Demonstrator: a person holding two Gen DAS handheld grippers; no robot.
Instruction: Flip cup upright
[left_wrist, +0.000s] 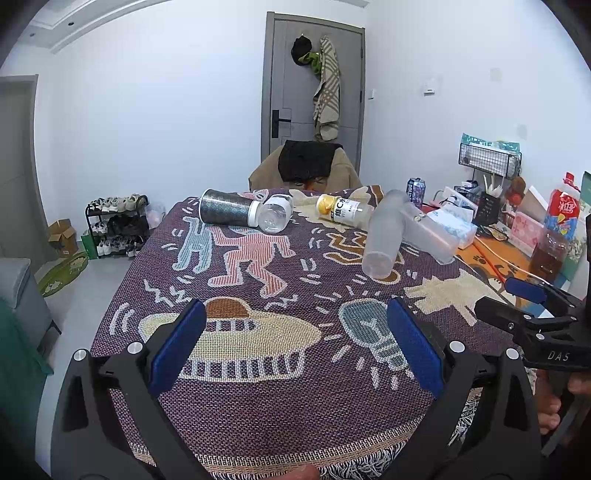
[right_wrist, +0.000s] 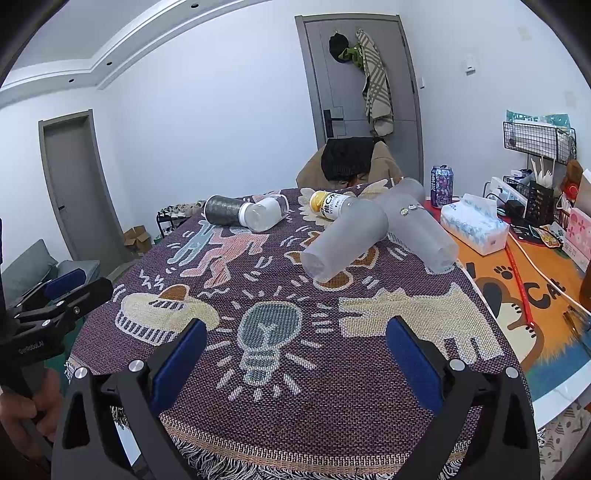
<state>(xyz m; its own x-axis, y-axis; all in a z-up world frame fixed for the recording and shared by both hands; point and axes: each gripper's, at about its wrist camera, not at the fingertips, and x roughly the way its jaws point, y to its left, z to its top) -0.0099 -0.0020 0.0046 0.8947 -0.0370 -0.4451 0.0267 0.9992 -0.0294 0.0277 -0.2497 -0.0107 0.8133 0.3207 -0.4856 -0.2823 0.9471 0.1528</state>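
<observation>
Approach step. Both my hand-held grippers, left (left_wrist: 295, 343) and right (right_wrist: 295, 354), jaws apart, empty. Frosted cup (right_wrist: 343, 240) on its side on worktop (right_wrist: 332, 387), 12 o'clock. Next: reach, clamp body, rotate upright.

Left gripper (left_wrist: 295, 343) and right gripper (right_wrist: 295, 350), jaws spread

The far frosted cup (right_wrist: 417, 225) lies partly behind the near cup (right_wrist: 341, 242); can (right_wrist: 441, 185) lettering is unreadable.
</observation>
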